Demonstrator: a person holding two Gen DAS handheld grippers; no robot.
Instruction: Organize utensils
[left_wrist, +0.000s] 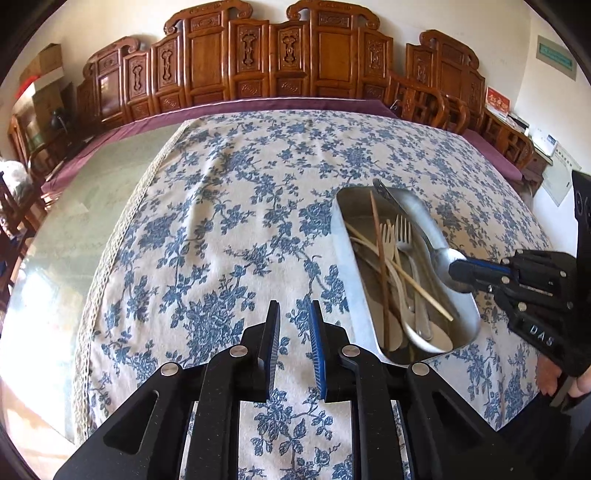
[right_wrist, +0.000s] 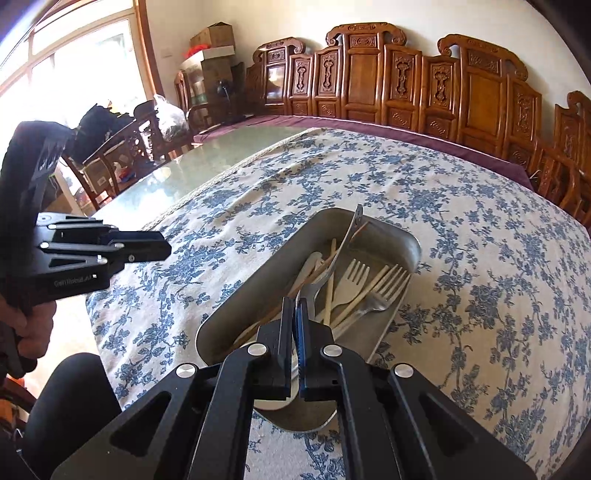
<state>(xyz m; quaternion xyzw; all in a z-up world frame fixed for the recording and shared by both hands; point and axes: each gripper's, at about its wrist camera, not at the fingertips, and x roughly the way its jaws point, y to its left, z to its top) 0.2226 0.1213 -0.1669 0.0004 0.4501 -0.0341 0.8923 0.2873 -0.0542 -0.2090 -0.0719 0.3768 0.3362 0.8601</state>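
Note:
A metal tray (left_wrist: 347, 266) (right_wrist: 415, 243) on the blue floral cloth holds forks (left_wrist: 403, 229) (right_wrist: 388, 284), chopsticks (left_wrist: 380, 240) and pale spoons. My right gripper (left_wrist: 456, 271) (right_wrist: 295, 301) is shut on the bowl of a large metal spoon (left_wrist: 417, 218) (right_wrist: 343, 243). The spoon slants over the tray with its handle pointing away and up. My left gripper (left_wrist: 294, 304) (right_wrist: 166, 249) hovers over the cloth to the left of the tray. Its jaws stand slightly apart with nothing between them.
The floral tablecloth (left_wrist: 240, 206) covers most of the table, with bare glass top (left_wrist: 92, 221) at the left. Carved wooden chairs (left_wrist: 258, 55) line the far side. A person's hand (right_wrist: 33, 325) holds the left gripper's handle.

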